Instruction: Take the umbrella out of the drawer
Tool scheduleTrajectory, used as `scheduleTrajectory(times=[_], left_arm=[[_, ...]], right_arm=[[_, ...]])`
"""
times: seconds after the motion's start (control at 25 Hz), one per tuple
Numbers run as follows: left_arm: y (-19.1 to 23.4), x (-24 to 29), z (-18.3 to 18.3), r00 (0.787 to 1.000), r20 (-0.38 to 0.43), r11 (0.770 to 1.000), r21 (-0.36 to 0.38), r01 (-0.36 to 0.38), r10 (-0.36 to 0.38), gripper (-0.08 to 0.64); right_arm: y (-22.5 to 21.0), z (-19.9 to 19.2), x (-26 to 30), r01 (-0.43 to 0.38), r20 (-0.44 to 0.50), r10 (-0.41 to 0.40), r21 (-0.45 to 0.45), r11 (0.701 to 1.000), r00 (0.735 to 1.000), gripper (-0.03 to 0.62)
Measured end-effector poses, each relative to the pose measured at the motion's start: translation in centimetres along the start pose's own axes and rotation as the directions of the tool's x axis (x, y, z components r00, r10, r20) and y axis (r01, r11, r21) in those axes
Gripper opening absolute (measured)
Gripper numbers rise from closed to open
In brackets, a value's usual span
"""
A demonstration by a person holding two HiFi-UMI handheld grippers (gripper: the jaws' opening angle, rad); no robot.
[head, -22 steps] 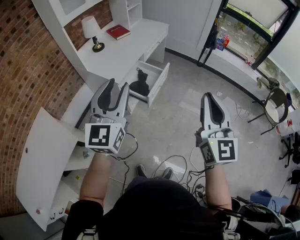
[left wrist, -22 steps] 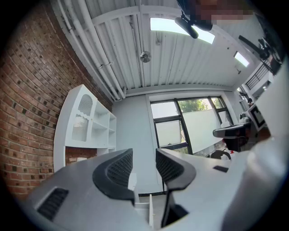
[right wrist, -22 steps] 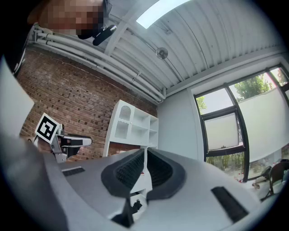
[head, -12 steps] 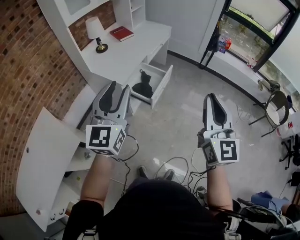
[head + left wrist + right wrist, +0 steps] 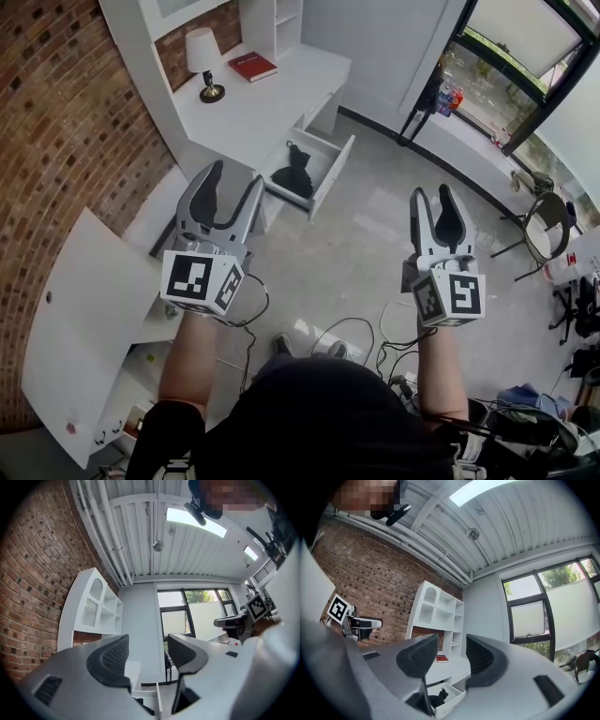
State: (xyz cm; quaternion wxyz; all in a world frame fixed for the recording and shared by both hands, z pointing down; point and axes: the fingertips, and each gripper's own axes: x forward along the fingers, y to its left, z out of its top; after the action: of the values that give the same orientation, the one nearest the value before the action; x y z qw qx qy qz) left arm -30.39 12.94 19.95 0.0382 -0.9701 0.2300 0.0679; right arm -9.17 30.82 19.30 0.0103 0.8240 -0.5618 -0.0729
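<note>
Your left hand-held gripper (image 5: 234,178) has its jaws wide apart and holds nothing. Your right hand-held gripper (image 5: 433,194) is spread too, and it is also empty. Both hang in the air over the bare floor (image 5: 375,244), well apart from the open drawer (image 5: 335,176), which sticks out from the white counter (image 5: 262,108). The black umbrella (image 5: 293,174), folded, lies inside that drawer.

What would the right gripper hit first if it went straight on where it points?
Probably nothing near: open air, then the white desk with shelves around the small red book. The open white drawer holding the black umbrella lies below that line.
</note>
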Motion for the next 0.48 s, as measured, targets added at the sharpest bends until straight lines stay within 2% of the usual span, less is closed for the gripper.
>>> scheduleTrajectory(times=[0.24,0.48], left_arm=[[3.3,-2.0,-1.0,1.0,0.011,0.999,-0.042,-0.005,0.005,0.242],[4.7,-1.8,-2.5,1.0,0.004,0.997,-0.078,-0.007,0.008,0.242]], right_arm=[[3.8,0.3,0.5,-0.006,-0.02,0.006,-0.038,0.999,1.0,0.172],[4.8,-0.2,1.3,-0.01,-0.039,0.008,-0.045,0.999,0.999,0.172]])
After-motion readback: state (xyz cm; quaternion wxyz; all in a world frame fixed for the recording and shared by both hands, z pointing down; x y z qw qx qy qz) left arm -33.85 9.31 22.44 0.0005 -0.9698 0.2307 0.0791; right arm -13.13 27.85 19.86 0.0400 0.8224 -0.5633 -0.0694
